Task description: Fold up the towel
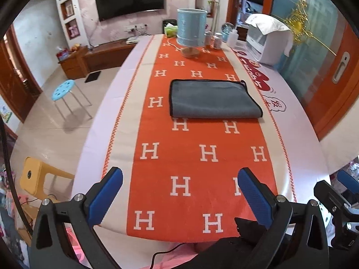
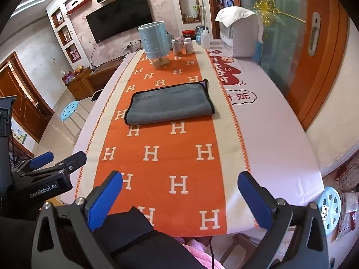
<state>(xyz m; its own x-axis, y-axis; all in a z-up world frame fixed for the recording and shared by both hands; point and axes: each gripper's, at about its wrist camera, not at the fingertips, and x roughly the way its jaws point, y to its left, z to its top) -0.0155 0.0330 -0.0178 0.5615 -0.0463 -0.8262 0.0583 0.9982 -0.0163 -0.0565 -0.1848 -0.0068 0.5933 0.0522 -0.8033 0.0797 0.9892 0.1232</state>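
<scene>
A grey towel (image 1: pixel 213 99) with a black hem lies folded flat on the orange H-patterned runner (image 1: pixel 190 157) in the middle of the table. It also shows in the right wrist view (image 2: pixel 170 105). My left gripper (image 1: pixel 179 192) is open and empty, held above the table's near end, well short of the towel. My right gripper (image 2: pixel 179 195) is open and empty at the near edge too. The left gripper also shows at the left of the right wrist view (image 2: pixel 44 168).
A light blue lamp (image 1: pixel 190 31) on a wooden base stands at the far end with jars (image 1: pixel 216 40) and a white bottle (image 1: pixel 233 37). A white appliance (image 1: pixel 267 42) sits far right. Stools (image 1: pixel 65 92) stand on the floor to the left.
</scene>
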